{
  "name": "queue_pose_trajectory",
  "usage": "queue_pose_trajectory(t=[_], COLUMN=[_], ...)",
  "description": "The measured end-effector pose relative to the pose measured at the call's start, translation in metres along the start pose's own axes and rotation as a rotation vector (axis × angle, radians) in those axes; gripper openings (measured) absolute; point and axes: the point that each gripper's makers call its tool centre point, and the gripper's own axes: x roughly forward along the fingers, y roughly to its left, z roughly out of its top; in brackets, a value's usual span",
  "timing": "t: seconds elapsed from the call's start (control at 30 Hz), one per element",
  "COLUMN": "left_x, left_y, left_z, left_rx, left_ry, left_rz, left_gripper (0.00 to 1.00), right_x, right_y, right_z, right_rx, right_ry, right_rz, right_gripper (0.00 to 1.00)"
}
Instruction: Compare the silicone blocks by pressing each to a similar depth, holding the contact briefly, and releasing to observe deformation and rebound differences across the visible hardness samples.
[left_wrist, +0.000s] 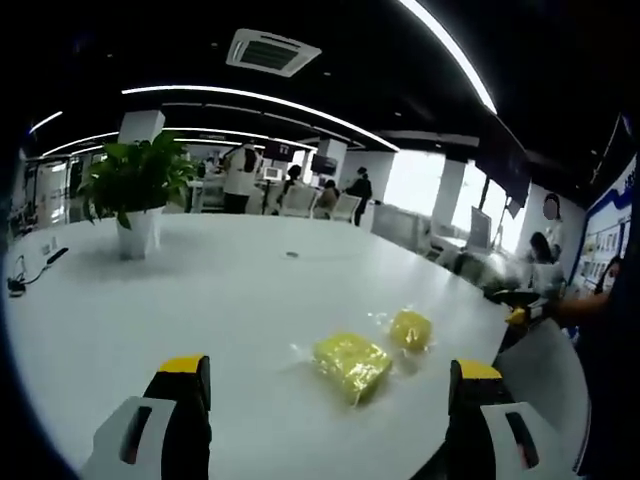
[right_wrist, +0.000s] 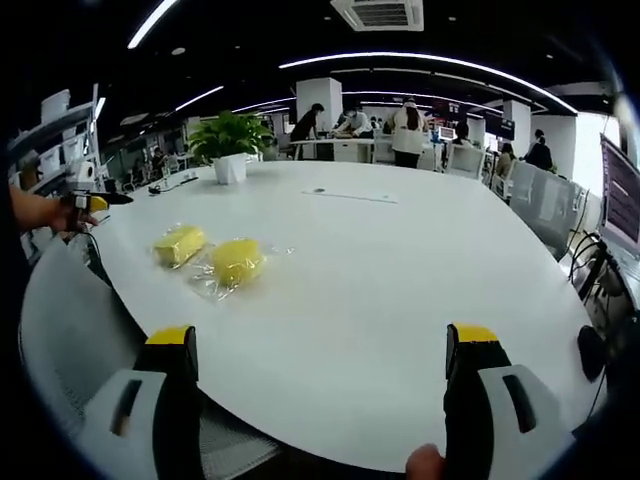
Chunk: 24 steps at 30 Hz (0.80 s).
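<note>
White tabletop (left_wrist: 250, 290) carries one potted plant (left_wrist: 138, 190) near its far left edge and two yellow silicone blocks (left_wrist: 352, 362) (each in clear wrap) side by side near its right edge. Left gripper (left_wrist: 325, 385) and right gripper (right_wrist: 320, 360) both hover with jaws apart, holding nothing.

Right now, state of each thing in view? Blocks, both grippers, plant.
Left gripper: jaws open, holding nothing, above the table, short of the blocks.
Right gripper: jaws open, holding nothing, off the blocks.
Rectangular yellow silicone block: in clear wrap, flat on the white table, untouched.
Rounded yellow silicone block: in clear wrap, beside the first, untouched.
Potted plant: upright, at the table's far side.
</note>
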Motion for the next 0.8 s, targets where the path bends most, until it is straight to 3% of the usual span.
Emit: queue_pose_trajectory(t=[0.17, 0.23, 0.43, 0.57, 0.63, 0.7, 0.73, 0.8], left_x=[0.005, 0.009, 0.032, 0.048, 0.058, 0.067, 0.072, 0.08], left_y=[-0.004, -0.005, -0.007, -0.008, -0.003, 0.0, -0.001, -0.009], left_z=[0.001, 0.002, 0.011, 0.008, -0.003, -0.015, -0.026, -0.034], left_rx=[-0.017, -0.064, -0.093, -0.252, -0.331, -0.304, -0.315, -0.34], left_ry=[0.008, 0.009, 0.024, 0.036, 0.07, 0.109, 0.157, 0.19], left_rz=[-0.012, -0.015, -0.021, -0.047, -0.035, -0.02, -0.02, -0.051], left_gripper=[1.0, 1.0, 1.0, 1.0, 1.0, 1.0, 1.0, 1.0], right_x=[-0.001, -0.001, -0.002, 0.003, 0.004, 0.004, 0.004, 0.003], right_y=[0.004, 0.003, 0.003, 0.013, 0.018, 0.02, 0.02, 0.021], right_z=[-0.001, 0.0, 0.003, 0.001, 0.0, -0.001, 0.0, 0.001], right_rx=[-0.014, -0.02, 0.021, -0.001, -0.01, -0.018, -0.023, -0.019], right_ry=[0.009, 0.014, 0.017, 0.032, 0.043, 0.051, 0.048, 0.044], right_rz=[0.018, 0.016, 0.003, 0.016, 0.031, 0.031, 0.033, 0.038], right_gripper=[0.97, 0.97, 0.97, 0.97, 0.97, 0.97, 0.97, 0.97])
